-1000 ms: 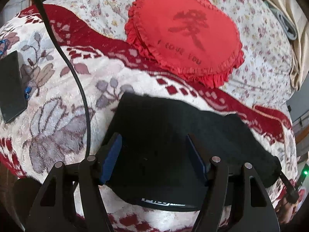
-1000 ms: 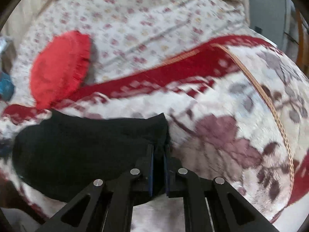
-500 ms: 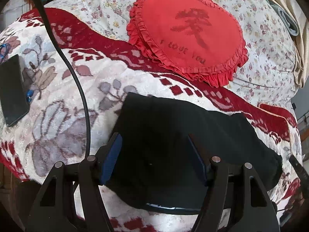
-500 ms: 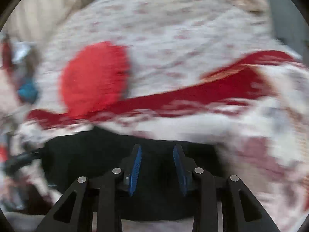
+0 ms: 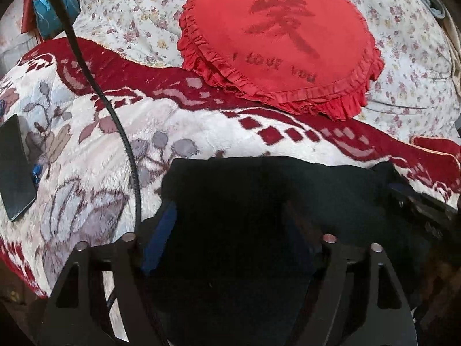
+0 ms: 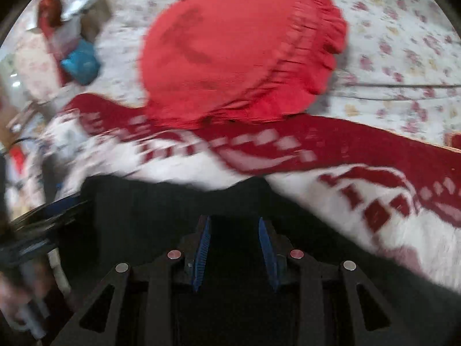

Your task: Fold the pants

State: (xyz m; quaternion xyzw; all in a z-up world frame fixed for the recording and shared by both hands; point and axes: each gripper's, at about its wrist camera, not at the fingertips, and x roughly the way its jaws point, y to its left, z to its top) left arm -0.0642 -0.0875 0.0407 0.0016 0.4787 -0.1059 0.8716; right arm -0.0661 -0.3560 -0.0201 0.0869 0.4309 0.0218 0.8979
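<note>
The black pants lie folded in a compact dark bundle on the red-and-white floral blanket. My left gripper is open, its blue-padded fingers spread wide over the bundle's near left part. In the right wrist view the pants fill the lower frame. My right gripper is open over them, with nothing between its fingers. The right gripper's black frame shows at the bundle's right edge in the left wrist view.
A red heart-shaped frilled cushion lies behind the pants on a flowered quilt. A black cable runs down the blanket at left. A black phone lies at far left. A blue bag sits at the back left.
My right gripper has let go of the pants' edge and opened, then swung left toward the cushion. My left gripper stays open and has moved slightly closer over the bundle.
</note>
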